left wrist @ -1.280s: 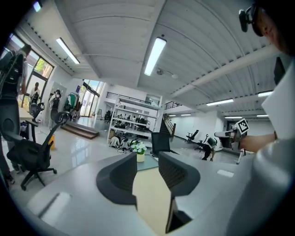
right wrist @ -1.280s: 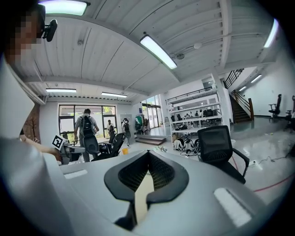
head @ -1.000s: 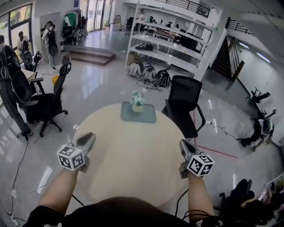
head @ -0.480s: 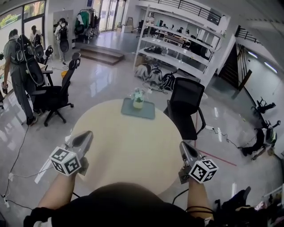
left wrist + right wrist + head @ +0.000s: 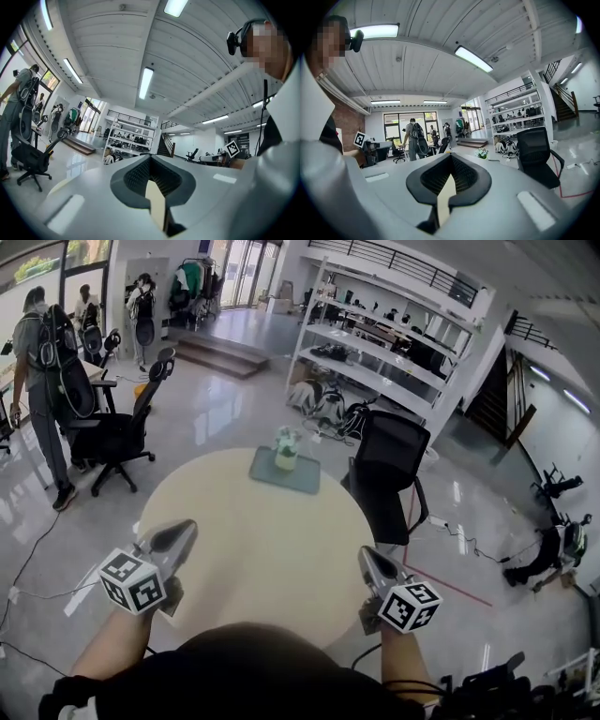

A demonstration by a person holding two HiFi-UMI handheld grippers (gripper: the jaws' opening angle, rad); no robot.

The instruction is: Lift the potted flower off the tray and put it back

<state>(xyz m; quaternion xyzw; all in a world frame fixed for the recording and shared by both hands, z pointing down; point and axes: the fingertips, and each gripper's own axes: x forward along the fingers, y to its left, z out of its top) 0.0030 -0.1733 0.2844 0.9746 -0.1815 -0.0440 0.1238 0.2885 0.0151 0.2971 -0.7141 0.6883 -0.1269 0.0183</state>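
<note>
Potted flower [image 5: 286, 450] stands upright on the tray [image 5: 305, 482], which lies at the far edge of the round table [image 5: 253, 549]. Left gripper [image 5: 180, 532] sits over the table's near left edge, jaws together, nothing between them. Right gripper [image 5: 368, 562] sits at the table's near right edge, jaws likewise together and empty. Both are well apart from the flower. A black office chair [image 5: 389, 460] stands just beside the table's far right edge.

Far on table [image 5: 248, 554]: potted flower [image 5: 285, 456] on tray [image 5: 304, 480].
</note>
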